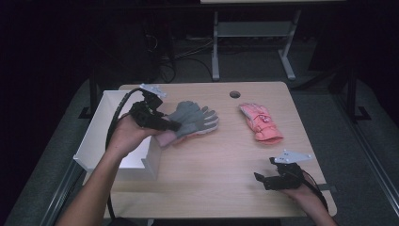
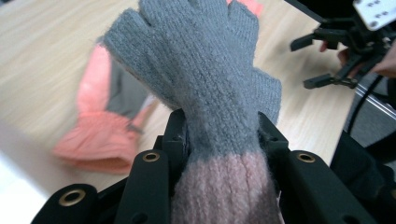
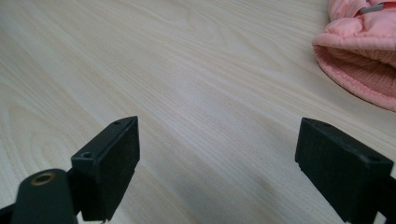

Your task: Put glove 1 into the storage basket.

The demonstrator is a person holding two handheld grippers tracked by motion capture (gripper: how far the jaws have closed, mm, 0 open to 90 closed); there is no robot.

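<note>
A grey knit glove [image 1: 194, 117] with a pink cuff [image 2: 224, 196] is pinched at the wrist by my left gripper [image 1: 173, 126], and its fingers point away [image 2: 201, 56]. The left gripper [image 2: 223, 123] is shut on it, beside the white box. Under the glove a salmon glove with a grey palm [image 2: 100, 126] lies on the table. Another salmon padded glove [image 1: 261, 123] rests right of centre; its cuff [image 3: 359, 70] faces my right gripper. The right gripper [image 1: 260, 179] sits low at the front right, open [image 3: 229, 163], with bare wood between its jaws.
An open white box [image 1: 101, 127] stands at the table's left edge, against my left hand. A round cable hole [image 1: 235, 94] lies near the far edge of the wooden table [image 1: 221, 160]. A grey desk frame [image 1: 254, 33] stands on the floor beyond.
</note>
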